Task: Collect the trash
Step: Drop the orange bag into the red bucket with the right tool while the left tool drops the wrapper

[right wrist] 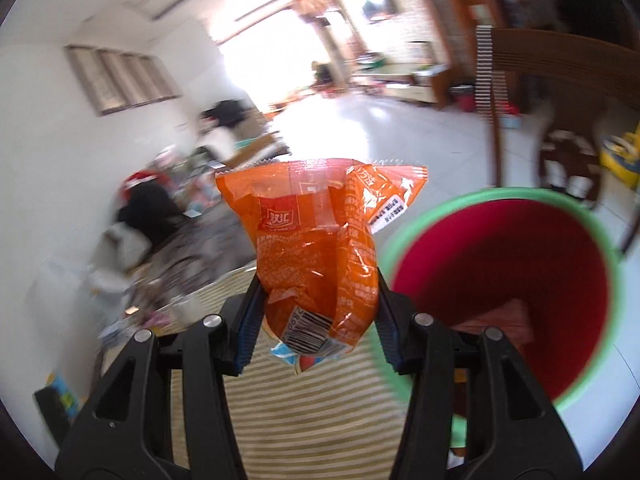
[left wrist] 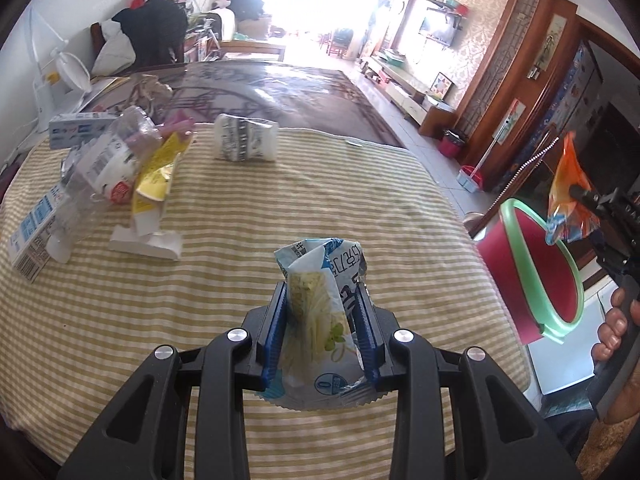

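- My left hand-held gripper (left wrist: 323, 300) clamps a blue-white noodle wrapper (left wrist: 320, 320) above the striped worktop (left wrist: 200, 320).
- My right hand-held gripper (right wrist: 316, 300) grips an orange snack bag (right wrist: 320, 240), just beside the red bin w/ green rim (right wrist: 520, 280).
- More trash (left wrist: 108, 176) lies far-left on worktop.

Room behind orange wrapper (right wrist: 320, 240) blurred (motion smear).

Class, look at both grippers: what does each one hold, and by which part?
The left gripper clamps a pale blue-and-yellow wrapper across its lower half. The right gripper clamps an orange snack bag by its lower end, near the barcode.
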The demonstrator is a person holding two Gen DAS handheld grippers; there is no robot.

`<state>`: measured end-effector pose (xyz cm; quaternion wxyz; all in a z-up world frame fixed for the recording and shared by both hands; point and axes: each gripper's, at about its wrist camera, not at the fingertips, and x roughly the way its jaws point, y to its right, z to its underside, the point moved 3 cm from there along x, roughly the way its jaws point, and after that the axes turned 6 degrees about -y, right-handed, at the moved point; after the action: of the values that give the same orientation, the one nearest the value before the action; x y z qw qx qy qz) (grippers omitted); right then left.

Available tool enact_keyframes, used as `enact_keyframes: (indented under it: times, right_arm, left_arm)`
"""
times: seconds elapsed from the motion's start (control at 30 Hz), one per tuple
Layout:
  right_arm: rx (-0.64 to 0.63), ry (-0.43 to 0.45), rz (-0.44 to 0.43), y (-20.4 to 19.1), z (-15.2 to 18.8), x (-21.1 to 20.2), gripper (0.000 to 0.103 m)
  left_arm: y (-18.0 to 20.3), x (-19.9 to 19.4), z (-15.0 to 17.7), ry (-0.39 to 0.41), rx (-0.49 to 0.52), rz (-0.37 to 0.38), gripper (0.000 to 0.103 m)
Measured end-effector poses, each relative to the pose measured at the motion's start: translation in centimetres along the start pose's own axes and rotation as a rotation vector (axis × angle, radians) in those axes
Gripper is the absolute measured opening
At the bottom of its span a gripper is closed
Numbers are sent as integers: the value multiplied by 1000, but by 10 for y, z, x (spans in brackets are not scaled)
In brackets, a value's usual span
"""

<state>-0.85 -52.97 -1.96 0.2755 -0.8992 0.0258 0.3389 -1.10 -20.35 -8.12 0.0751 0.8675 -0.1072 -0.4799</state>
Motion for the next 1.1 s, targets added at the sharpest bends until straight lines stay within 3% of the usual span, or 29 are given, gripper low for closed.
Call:
enact_keyframes:
  times: [0.2,0.4,0.5,0.57,0.63,0.83,0.97,1.1]
  right_arm:
    - [58,14,116,30,-5,-9,49]
    - [140,22,141,49,-4,-13,52]
    - [185,46,149,59,-5,-18,56]
    - [208,61,161,64,-6,-22,64]
    - [237,90,171,69,-7,-29,76]
    - [297,200,229,80,-11,-53,89]
    - [352,267,262,91,-12,-68,91]
    - [371,342,309,94,-15,-83,91]
  left_arm:
    - [30,-5,-9,18,28,49,30]
    - [59,-7,-10,17,81,92,30]
    - [72,-5,-11,10,100,119,30]
    - [81,-4,-10,4,111,137,30]
    - [94,0,-13,-7,127,168,30]
    - [156,7,-28,-34,211,305,30]
    - [207,18,-32,-54,310,384,31]
    - [239,39,-37,-131,305,478,30]
